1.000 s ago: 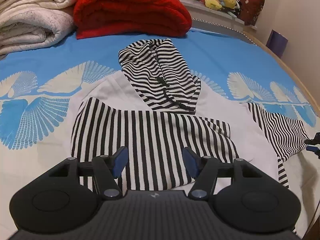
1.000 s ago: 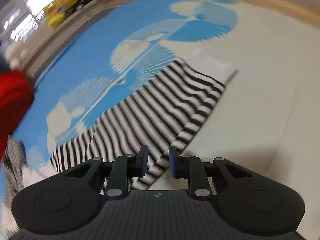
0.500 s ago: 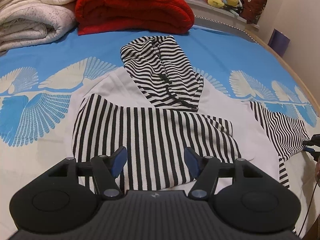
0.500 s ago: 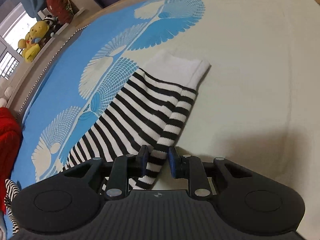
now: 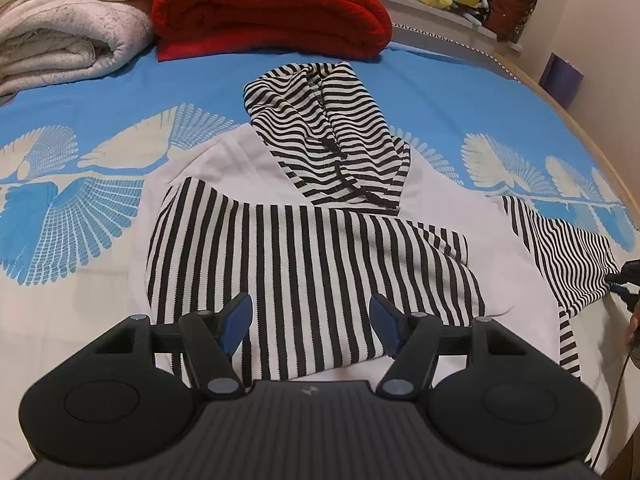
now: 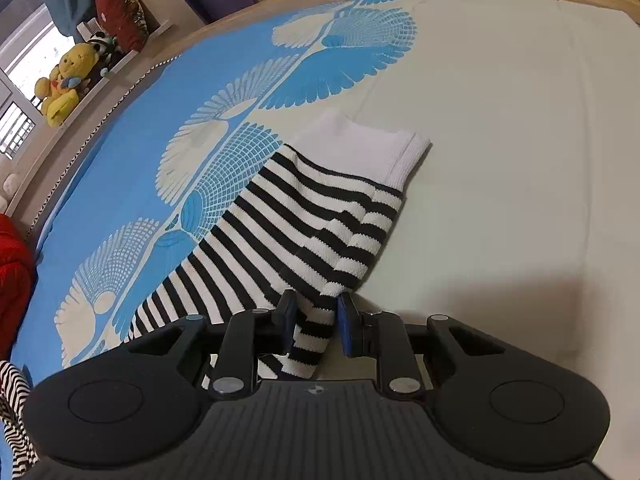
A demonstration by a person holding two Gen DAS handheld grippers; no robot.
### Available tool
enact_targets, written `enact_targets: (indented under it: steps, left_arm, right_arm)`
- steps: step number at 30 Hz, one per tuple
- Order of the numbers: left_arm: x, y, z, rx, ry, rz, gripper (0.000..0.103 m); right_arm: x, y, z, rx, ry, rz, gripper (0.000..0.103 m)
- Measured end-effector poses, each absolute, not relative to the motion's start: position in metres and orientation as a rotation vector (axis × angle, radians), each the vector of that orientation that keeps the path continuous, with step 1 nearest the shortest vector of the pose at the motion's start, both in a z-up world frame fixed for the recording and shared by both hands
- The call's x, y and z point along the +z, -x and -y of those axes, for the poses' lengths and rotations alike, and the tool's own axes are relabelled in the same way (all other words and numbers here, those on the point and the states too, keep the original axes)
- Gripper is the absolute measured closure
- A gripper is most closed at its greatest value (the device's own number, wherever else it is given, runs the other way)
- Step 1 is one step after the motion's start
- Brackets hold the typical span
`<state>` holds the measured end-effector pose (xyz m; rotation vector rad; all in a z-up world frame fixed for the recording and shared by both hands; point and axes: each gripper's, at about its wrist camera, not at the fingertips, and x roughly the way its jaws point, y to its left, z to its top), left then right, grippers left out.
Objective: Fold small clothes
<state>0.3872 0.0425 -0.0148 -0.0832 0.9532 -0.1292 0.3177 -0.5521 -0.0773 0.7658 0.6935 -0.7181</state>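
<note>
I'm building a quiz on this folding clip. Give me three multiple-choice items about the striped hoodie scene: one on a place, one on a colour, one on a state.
1. Where does the black-and-white striped hood lie?
A. in front of the folded red blanket
B. on the windowsill
C. under the left gripper

2. What colour is the cuff of the striped sleeve?
A. red
B. plain white
C. blue

3. How do the left gripper's jaws stand?
A. clamped on the hood
B. shut on the cuff
C. wide apart, holding nothing

Answers: 1 A, the hood lies on the blue bedsheet just short of the blanket. 2 B, the sleeve ends in an unstriped white band. 3 C, a wide gap shows between its blue pads.
</note>
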Motion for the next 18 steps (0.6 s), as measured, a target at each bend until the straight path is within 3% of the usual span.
enact_targets:
  steps: [1, 8, 15, 18]
  left_arm:
    - [-0.015, -0.387, -0.044, -0.129, 0.083, -0.953, 0.033]
    - [-0.010, -0.384, -0.059, -0.114, 0.100, -0.951, 0.033]
    - [0.002, -0.391, -0.098, -0.047, 0.188, -0.949, 0.033]
    - [0.010, -0.396, -0.121, 0.001, 0.241, -0.934, 0.033]
  right_arm:
    - [-0.077, -0.319, 0.551, -0.722, -0.761, -0.687, 0.094]
    - [-0.035, -0.347, 0.503, -0.714, -0.535, -0.604, 0.098]
    - [0.055, -0.371, 0.319, -0.160, -0.193, -0.436, 0.098]
    - [0.061, -0.362, 0.238, 0.179, -0.220, -0.534, 0.097]
